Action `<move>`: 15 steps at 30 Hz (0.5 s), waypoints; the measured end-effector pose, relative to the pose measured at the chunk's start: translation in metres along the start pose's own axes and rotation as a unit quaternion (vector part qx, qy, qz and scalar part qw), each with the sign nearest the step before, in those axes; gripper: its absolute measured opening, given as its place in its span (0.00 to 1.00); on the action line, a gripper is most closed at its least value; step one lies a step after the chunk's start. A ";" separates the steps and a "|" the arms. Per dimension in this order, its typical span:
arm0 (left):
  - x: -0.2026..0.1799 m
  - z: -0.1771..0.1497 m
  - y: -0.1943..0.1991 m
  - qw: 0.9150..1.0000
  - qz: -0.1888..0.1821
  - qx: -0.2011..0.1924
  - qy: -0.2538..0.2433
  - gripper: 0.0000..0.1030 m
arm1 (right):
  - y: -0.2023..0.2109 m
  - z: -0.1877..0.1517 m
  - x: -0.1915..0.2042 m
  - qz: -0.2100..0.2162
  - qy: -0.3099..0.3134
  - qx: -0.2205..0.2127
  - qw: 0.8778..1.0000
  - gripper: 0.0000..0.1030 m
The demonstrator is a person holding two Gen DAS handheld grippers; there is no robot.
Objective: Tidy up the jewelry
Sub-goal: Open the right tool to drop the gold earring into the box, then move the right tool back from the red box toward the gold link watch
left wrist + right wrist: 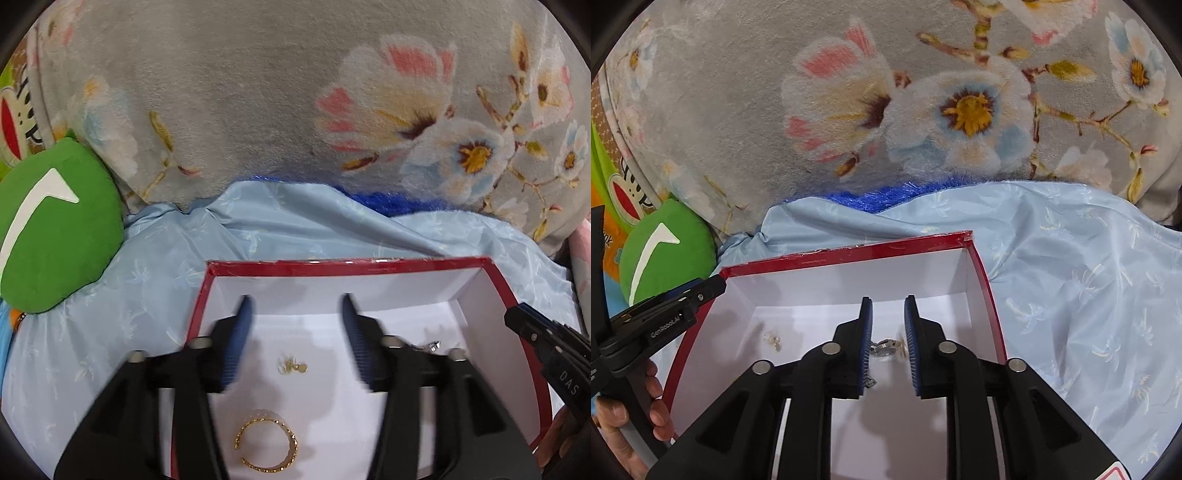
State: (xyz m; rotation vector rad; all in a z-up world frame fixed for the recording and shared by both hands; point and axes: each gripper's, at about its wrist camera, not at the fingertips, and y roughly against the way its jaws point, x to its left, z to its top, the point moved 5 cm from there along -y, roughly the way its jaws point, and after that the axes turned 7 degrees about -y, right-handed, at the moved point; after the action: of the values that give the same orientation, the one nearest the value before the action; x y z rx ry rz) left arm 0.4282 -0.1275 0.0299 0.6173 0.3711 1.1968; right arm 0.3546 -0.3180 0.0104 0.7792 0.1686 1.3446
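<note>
Red-rimmed box [347, 266] under both parted grippers [295, 306], seemingly empty-handed.

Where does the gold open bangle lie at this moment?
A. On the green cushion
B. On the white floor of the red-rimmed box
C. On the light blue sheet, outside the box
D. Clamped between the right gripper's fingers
B: in the left wrist view the gold bangle lies flat on the white floor of the red-rimmed box, below the open left gripper and touched by neither finger.
</note>
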 end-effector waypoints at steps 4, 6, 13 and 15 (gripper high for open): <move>0.006 -0.001 0.010 1.000 -0.007 -0.010 0.013 0.58 | 0.012 -0.003 0.000 0.002 0.003 -0.011 1.000 0.20; 0.009 -0.005 0.018 1.000 -0.015 -0.012 0.020 0.58 | 0.020 -0.007 -0.001 0.004 0.005 -0.017 1.000 0.20; 0.014 -0.043 0.054 1.000 -0.005 -0.013 0.006 0.60 | 0.063 -0.039 -0.005 -0.001 0.016 -0.023 1.000 0.21; 0.015 -0.061 0.066 1.000 -0.005 -0.004 0.003 0.60 | 0.080 -0.054 -0.004 -0.002 0.020 -0.027 0.999 0.21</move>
State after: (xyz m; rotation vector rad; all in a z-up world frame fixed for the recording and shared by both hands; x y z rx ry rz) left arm 0.3492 -0.0829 0.0238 0.6045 0.3747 1.1896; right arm 0.2601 -0.2980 0.0162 0.7070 0.1657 1.3566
